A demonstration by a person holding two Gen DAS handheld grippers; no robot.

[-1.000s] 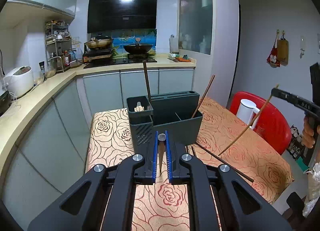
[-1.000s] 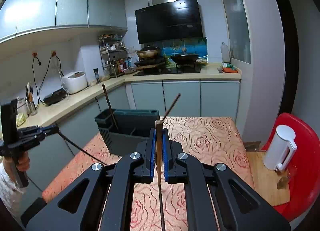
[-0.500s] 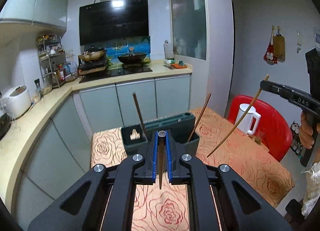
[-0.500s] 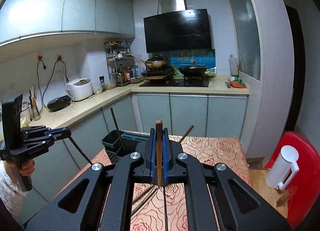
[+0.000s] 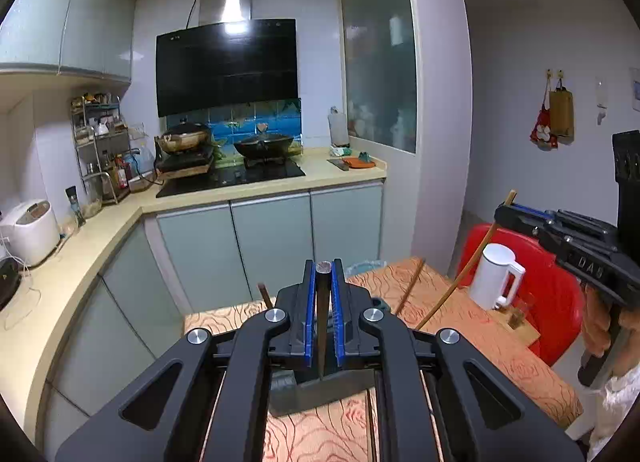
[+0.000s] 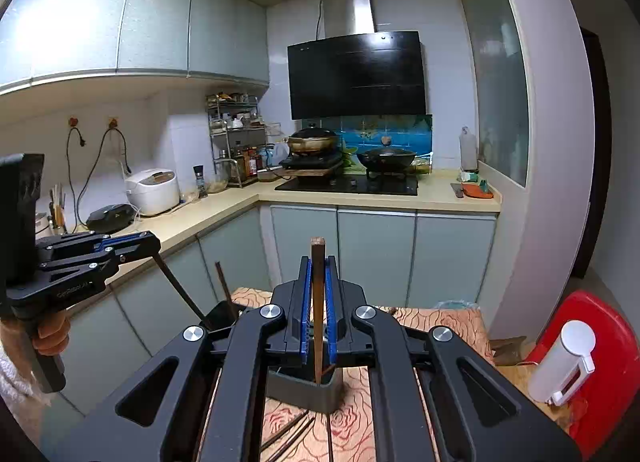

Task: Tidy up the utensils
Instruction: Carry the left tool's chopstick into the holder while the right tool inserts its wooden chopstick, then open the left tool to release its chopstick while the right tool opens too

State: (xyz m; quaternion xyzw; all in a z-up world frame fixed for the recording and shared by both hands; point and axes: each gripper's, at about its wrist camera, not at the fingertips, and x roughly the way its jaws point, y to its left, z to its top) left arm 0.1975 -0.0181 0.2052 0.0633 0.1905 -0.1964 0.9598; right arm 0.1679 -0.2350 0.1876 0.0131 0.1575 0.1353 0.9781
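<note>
Each hand-held gripper is clamped on one upright chopstick: left (image 5: pixel 323 316) dark (image 5: pixel 322 326), right (image 6: pixel 318 312) brown (image 6: pixel 318 302). The grey utensil holder (image 6: pixel 316 394) on the worktop (image 6: pixel 440 322) sits directly below both tips.

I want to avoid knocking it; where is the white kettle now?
The white kettle stands on the red chair beside the table's right edge; the right wrist view shows it at lower right.

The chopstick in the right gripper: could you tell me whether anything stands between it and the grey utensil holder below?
Nothing visible does. The light chopstick in the right gripper hangs over the grey utensil holder, with open air between. The two chopsticks already standing in it are off to the left.
</note>
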